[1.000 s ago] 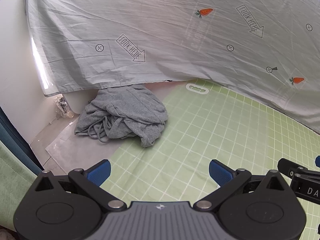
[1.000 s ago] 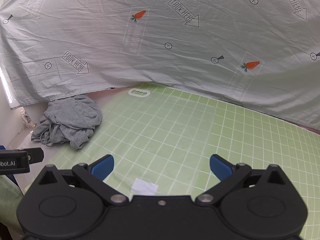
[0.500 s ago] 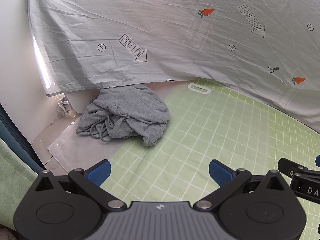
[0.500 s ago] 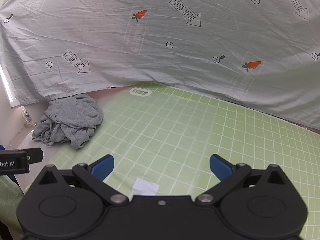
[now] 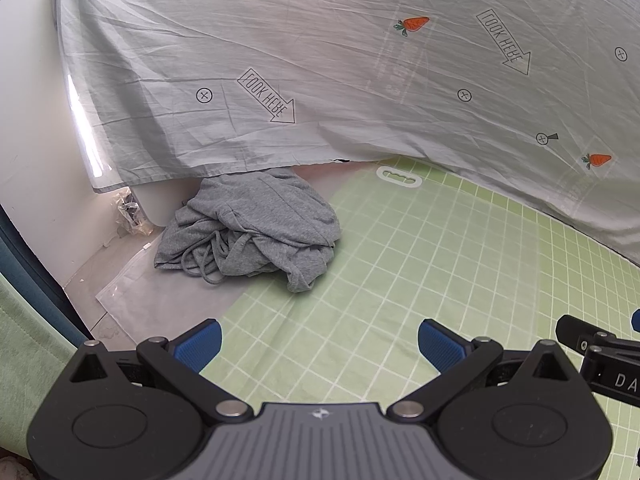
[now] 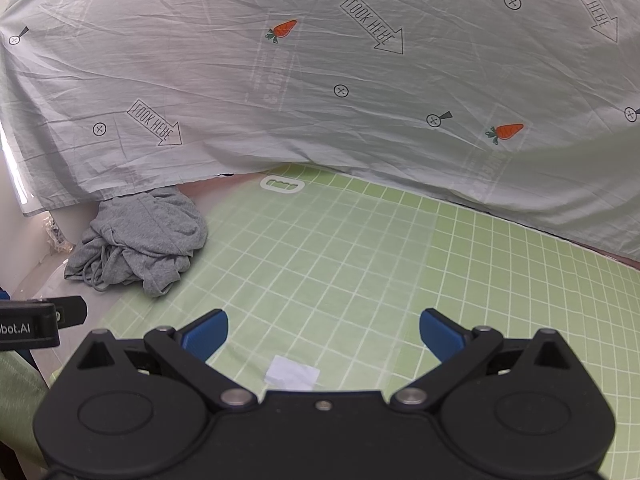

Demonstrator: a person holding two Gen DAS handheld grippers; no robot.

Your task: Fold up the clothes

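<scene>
A crumpled grey knit garment (image 5: 256,228) with loose drawcords is seen heaped at the far left edge of the gridded green mat (image 5: 420,264), under a wrinkled printed sheet (image 5: 320,60). The left gripper (image 5: 319,343) and right gripper (image 6: 323,334) are held wide apart, nothing gripped.
</scene>
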